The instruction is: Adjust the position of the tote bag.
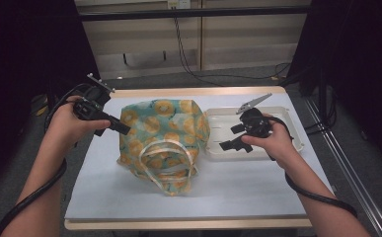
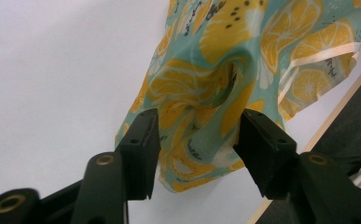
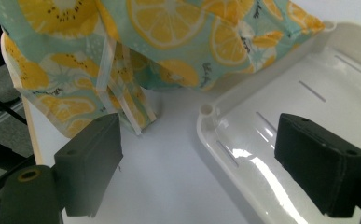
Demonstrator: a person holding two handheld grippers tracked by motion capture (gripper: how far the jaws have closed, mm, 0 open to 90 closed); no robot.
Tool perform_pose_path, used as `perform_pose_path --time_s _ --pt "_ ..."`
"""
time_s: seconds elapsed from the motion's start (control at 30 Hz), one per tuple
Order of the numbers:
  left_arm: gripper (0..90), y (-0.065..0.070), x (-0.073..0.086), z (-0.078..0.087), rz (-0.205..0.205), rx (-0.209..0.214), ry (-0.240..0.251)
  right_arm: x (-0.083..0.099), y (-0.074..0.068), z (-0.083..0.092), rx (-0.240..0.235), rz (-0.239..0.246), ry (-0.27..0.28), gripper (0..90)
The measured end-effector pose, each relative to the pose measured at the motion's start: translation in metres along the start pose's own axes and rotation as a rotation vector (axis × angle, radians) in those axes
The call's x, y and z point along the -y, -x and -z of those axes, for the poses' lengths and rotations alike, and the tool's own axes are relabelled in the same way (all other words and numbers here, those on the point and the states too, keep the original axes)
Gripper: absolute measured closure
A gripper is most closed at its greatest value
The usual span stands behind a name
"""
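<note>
A teal cloth bag [image 1: 159, 133] printed with yellow lemon slices stands bunched in the middle of the white table top, its cream ribbon handles [image 1: 171, 148] lying over its front. My left gripper [image 1: 124, 129] is at the bag's upper left edge. In the left gripper view its jaws stand on either side of a loose fold of the bag [image 2: 215, 70], and I see no pinch in the cloth between them [image 2: 194, 135]. My right gripper [image 1: 228, 138] hovers over the left part of the white tray [image 1: 287, 111], open with nothing between its jaws [image 3: 197, 154]; the bag [image 3: 169, 37] hangs beyond it.
The white plastic tray [image 3: 308, 70] lies right of the bag, touching its side, with nothing in it. The wooden table edge [image 1: 188, 223] runs along the front. Cables trail from both grippers past the forearms.
</note>
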State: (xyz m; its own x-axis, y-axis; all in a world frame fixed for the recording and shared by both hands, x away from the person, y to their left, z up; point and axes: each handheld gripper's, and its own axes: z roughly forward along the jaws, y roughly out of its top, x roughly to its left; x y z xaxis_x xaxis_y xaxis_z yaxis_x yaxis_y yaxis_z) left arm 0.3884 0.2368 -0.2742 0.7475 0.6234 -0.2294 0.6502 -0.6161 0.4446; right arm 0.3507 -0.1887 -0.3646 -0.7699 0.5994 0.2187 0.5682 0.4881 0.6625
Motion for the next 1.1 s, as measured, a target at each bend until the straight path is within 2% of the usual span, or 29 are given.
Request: perform_pose_path --time_s 0.13,0.17,0.2,0.27,0.37,0.4,0.47,0.5,0.6,0.67,0.73,0.83,0.9,0.93,1.0,1.03,1.07,1.1 --pt "52.9 0.001 -0.001 -0.001 0.006 -0.004 0.010 -0.007 -0.001 -0.002 -0.022 0.001 0.018 18.0" --pt "55.6 0.000 -0.002 0.000 0.000 0.005 0.012 -0.011 -0.002 -0.003 -0.029 -0.011 0.011 17.7" --pt "58.9 0.000 -0.002 0.000 0.003 0.013 0.018 -0.013 -0.002 -0.004 -0.026 -0.003 0.005 18.0" --pt "60.8 0.001 -0.002 0.000 0.011 0.012 0.018 -0.017 -0.003 -0.006 -0.027 -0.005 0.005 18.0" --pt "64.5 0.001 -0.003 -0.001 -0.002 0.023 0.015 -0.021 -0.003 -0.008 -0.036 0.002 -0.004 18.2" --pt "68.3 0.000 -0.003 0.000 -0.011 0.026 0.015 -0.026 -0.005 -0.010 -0.032 0.011 -0.015 23.9" --pt "70.8 0.000 -0.003 0.000 -0.007 0.027 0.024 -0.028 -0.005 -0.010 -0.034 0.019 -0.009 24.8" --pt "73.0 0.000 -0.003 0.000 -0.008 0.024 0.027 -0.034 -0.007 -0.011 -0.047 0.031 0.012 30.8" --pt "75.6 0.000 -0.004 0.001 0.000 0.023 0.028 -0.040 -0.008 -0.011 -0.047 0.035 0.022 32.2" --pt "78.6 0.001 -0.005 0.001 0.008 0.026 0.028 -0.046 -0.008 -0.011 -0.068 0.048 0.047 39.4" --pt "84.7 0.001 -0.006 0.003 -0.005 0.037 0.024 -0.054 -0.008 -0.010 -0.062 0.036 0.071 38.9" --pt "85.2 0.002 -0.007 0.005 -0.002 0.041 0.033 -0.058 -0.010 -0.011 -0.067 0.047 0.080 39.9" --pt "86.8 0.003 -0.008 0.006 0.008 0.048 0.036 -0.060 -0.012 -0.013 -0.071 0.063 0.069 40.2" --pt "88.1 0.003 -0.008 0.007 -0.008 0.047 0.026 -0.062 -0.014 -0.015 -0.061 0.060 0.054 41.8" --pt "88.1 0.003 -0.008 0.007 -0.007 0.047 0.030 -0.062 -0.015 -0.015 -0.054 0.063 0.051 41.6" --pt "88.5 0.005 -0.007 0.007 0.005 0.049 0.033 -0.063 -0.016 -0.014 -0.056 0.063 0.039 41.0" --pt "88.7 0.005 -0.007 0.007 -0.006 0.051 0.029 -0.063 -0.019 -0.011 -0.055 0.063 0.031 40.6" --pt "89.2 0.005 -0.006 0.007 0.004 0.052 0.037 -0.064 -0.021 -0.005 -0.057 0.061 0.018 41.8"
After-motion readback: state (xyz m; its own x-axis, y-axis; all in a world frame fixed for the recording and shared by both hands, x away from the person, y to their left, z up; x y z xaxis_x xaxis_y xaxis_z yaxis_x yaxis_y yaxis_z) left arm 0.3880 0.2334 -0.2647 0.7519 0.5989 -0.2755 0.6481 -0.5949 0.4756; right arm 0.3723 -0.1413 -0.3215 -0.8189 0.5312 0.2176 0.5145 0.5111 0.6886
